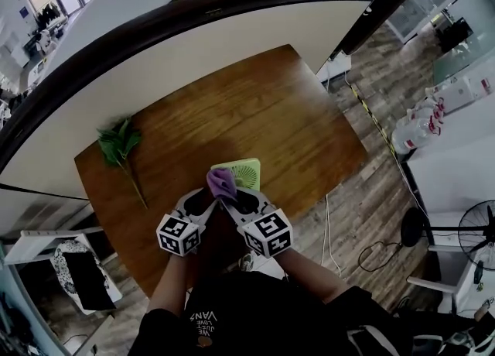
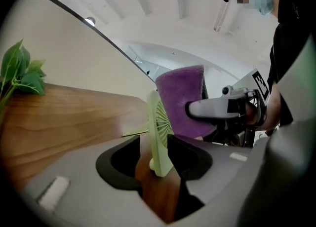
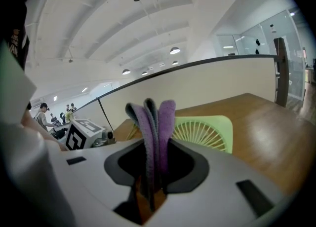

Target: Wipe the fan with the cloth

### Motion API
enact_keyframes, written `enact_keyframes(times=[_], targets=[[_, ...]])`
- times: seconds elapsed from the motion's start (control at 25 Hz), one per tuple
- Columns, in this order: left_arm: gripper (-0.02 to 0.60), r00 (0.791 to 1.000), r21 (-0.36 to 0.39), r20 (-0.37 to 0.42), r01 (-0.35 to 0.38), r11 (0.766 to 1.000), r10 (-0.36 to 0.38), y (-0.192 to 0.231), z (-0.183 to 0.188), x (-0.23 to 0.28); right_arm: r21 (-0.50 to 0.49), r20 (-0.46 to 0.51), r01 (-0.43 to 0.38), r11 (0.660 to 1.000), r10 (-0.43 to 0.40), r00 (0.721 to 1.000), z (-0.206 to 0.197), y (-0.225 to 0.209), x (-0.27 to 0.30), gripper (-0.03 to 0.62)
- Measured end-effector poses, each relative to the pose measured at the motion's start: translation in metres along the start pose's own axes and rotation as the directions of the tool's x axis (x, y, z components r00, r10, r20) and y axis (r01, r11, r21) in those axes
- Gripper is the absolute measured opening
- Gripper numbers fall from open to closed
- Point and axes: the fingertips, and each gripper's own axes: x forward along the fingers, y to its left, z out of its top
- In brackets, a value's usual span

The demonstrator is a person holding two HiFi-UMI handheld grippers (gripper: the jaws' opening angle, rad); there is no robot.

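A small light-green fan [image 1: 241, 172] stands upright on the wooden table [image 1: 255, 107], near its front edge. In the left gripper view the fan [image 2: 159, 132] shows edge-on between my left gripper's [image 2: 153, 158] jaws, with a gap on each side, so that gripper is open. My right gripper [image 3: 155, 164] is shut on a folded purple cloth [image 3: 155, 122], which stands up from its jaws just in front of the fan's grille [image 3: 207, 132]. In the head view both grippers, left [image 1: 203, 198] and right [image 1: 232, 196], meet at the fan, the cloth [image 1: 222, 183] over its near side.
A leafy green sprig [image 1: 118, 144] lies at the table's left edge. A curved white partition [image 1: 193, 45] runs behind the table. To the right are a white counter with bottles [image 1: 418, 126] and a floor fan [image 1: 479, 231].
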Motion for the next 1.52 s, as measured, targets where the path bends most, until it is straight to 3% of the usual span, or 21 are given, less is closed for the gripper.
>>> enact_keyframes(times=[0.12, 0.28, 0.68, 1.24, 1.4, 1.52], targets=[[0.145, 1.0, 0.013, -0.02, 0.022, 1.0, -0.022, 0.001, 0.0, 0.007, 0.01, -0.015, 0.015, 1.0, -0.015, 1.0, 0.0, -0.005, 0.006, 0.11], [0.077, 0.998, 0.015, -0.029, 0.049, 0.999, -0.048, -0.001, -0.001, 0.01, 0.025, -0.027, 0.033, 0.999, -0.032, 0.999, -0.003, -0.012, 0.006, 0.11], [0.072, 0.997, 0.015, -0.037, 0.062, 0.998, -0.062, 0.001, -0.001, 0.011, 0.088, -0.03, 0.139, 0.986, -0.137, 0.99, -0.012, -0.051, -0.017, 0.11], [0.072, 0.997, 0.039, -0.052, 0.063, 0.997, -0.061, 0.001, -0.001, 0.01, 0.172, -0.024, 0.306, 0.936, -0.307, 0.952, -0.026, -0.106, -0.06, 0.11], [0.079, 0.998, 0.03, -0.046, 0.045, 0.999, -0.044, 0.001, 0.001, 0.007, 0.172, -0.014, 0.304, 0.937, -0.307, 0.952, -0.027, -0.1, -0.065, 0.11], [0.087, 0.999, 0.025, -0.03, 0.025, 0.999, -0.024, 0.002, 0.004, -0.002, 0.139, 0.006, 0.233, 0.962, -0.236, 0.972, -0.027, -0.074, -0.058, 0.11]])
